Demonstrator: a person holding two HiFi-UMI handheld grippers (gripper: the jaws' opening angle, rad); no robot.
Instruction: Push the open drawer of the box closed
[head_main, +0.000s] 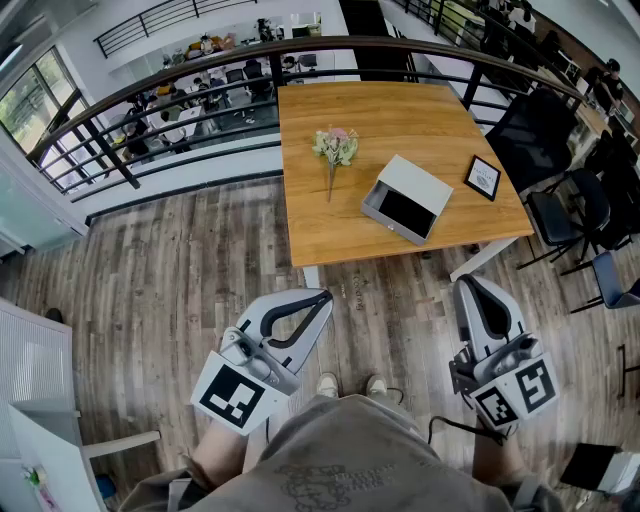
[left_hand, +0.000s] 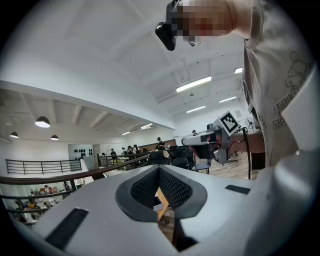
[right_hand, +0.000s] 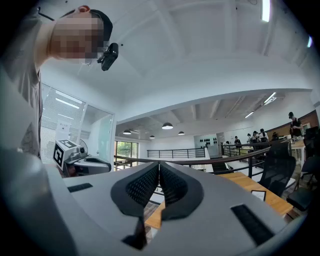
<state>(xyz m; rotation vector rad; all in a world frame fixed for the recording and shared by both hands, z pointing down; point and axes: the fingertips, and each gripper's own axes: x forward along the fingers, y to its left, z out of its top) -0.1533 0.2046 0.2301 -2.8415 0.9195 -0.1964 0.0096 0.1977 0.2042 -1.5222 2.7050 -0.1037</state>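
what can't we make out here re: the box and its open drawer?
- Head view: drawer interior is dark and too small; can't tell if anything is inside.
- Head view: framed card print is too small to read.
- Gripper views: box not visible; the left gripper and right gripper fill the lower frame with their own bodies.

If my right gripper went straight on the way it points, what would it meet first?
Probably the wooden table, at its near edge; the right gripper may pass over it, height unclear.
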